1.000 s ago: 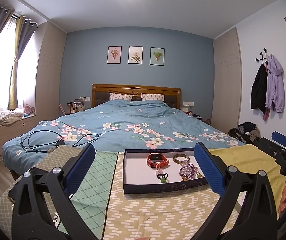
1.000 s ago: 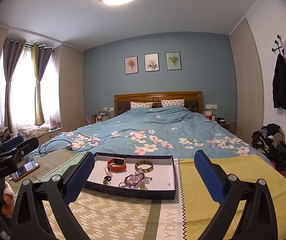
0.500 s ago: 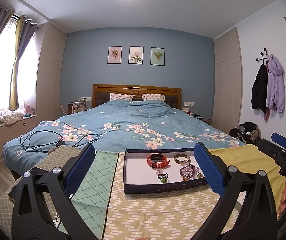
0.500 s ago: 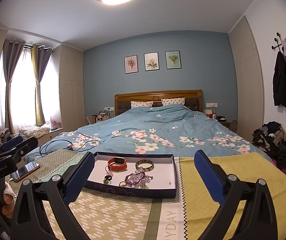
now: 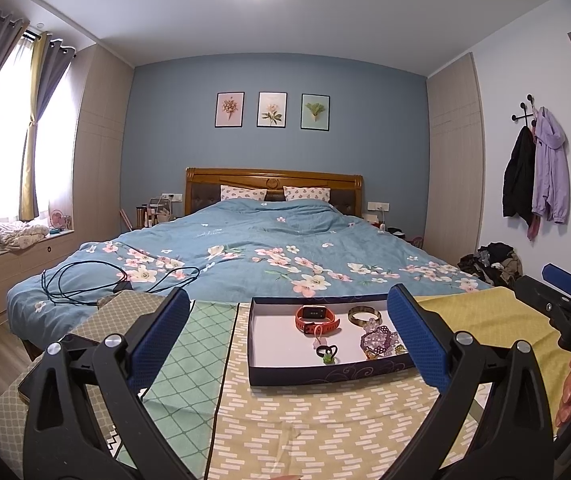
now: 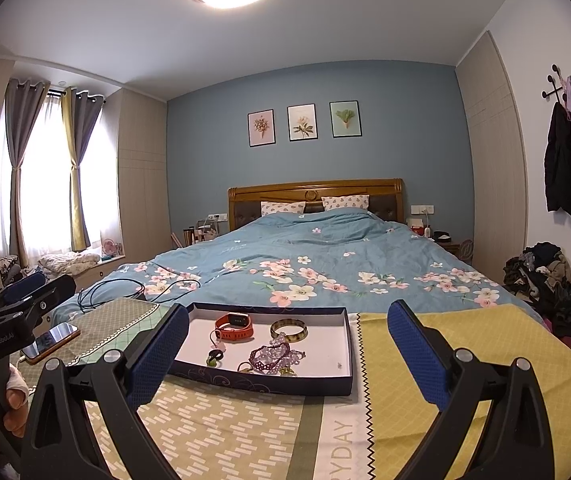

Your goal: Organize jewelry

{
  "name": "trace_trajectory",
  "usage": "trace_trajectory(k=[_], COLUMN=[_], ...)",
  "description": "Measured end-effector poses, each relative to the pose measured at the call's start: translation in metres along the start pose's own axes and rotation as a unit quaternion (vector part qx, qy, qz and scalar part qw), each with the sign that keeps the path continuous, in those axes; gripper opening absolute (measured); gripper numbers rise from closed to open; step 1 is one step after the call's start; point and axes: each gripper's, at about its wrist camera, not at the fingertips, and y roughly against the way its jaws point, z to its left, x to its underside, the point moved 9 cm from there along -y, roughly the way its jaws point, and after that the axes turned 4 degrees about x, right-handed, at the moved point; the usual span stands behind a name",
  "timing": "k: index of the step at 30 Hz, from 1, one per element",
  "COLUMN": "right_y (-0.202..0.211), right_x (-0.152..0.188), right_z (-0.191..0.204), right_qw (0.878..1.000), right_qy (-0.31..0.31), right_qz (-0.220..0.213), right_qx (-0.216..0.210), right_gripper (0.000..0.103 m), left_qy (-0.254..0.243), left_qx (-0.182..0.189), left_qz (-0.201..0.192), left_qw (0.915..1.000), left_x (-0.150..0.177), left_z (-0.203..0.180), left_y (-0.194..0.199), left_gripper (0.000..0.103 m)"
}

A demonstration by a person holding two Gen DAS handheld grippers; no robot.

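Navy cardboard forms the shallow tray (image 5: 317, 378) we see on the cloth-covered desk (image 5: 325, 432), its white floor carrying all the jewelry. In the left wrist view our left claw (image 5: 288, 338) hangs above the desk short of the tray, its 2 blue-padded fingers (image 5: 156, 338) spread wide and gripping nothing. Inside the tray an orange watch (image 5: 316, 318) lies toward the far side, a brown bangle (image 5: 364, 315) just right of it, a purple beaded bracelet (image 5: 379, 336) nearer us, and a small black ring (image 5: 327, 352) with a green charm at the front. A pink charm sits between watch and ring.

From the right wrist view our right claw (image 6: 288, 354) is likewise released, fingers wide apart, hovering before the tray (image 6: 261, 384). We see the watch (image 6: 234, 326), bangle (image 6: 288, 330), beaded bracelet (image 6: 275, 358) and ring (image 6: 214, 358) in the same arrangement. A phone (image 6: 50, 342) rests on the desk's left edge, beside the left claw's body. Behind the desk stretches a bed (image 6: 317, 256) with a blue floral cover and a black cable (image 6: 125, 290).
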Motion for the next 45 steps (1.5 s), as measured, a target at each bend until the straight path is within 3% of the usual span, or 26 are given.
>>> trace_trajectory(k=[38, 45], right_y=[-0.004, -0.007], right_x=[0.005, 0.008], right_z=[-0.003, -0.008], right_qw=[1.000, 1.000], right_qy=[-0.005, -0.001], right_qz=[0.006, 0.016], right_qx=[0.000, 0.000], right_gripper=[0.096, 0.096], left_qy=[-0.001, -0.009], left_qx=[-0.004, -0.005], left_qz=[0.002, 0.019], left_qw=[1.0000, 0.9998], left_x=[0.003, 0.011], left_z=[0.002, 0.005], left_y=[0.000, -0.005], left_gripper=[0.097, 0.097])
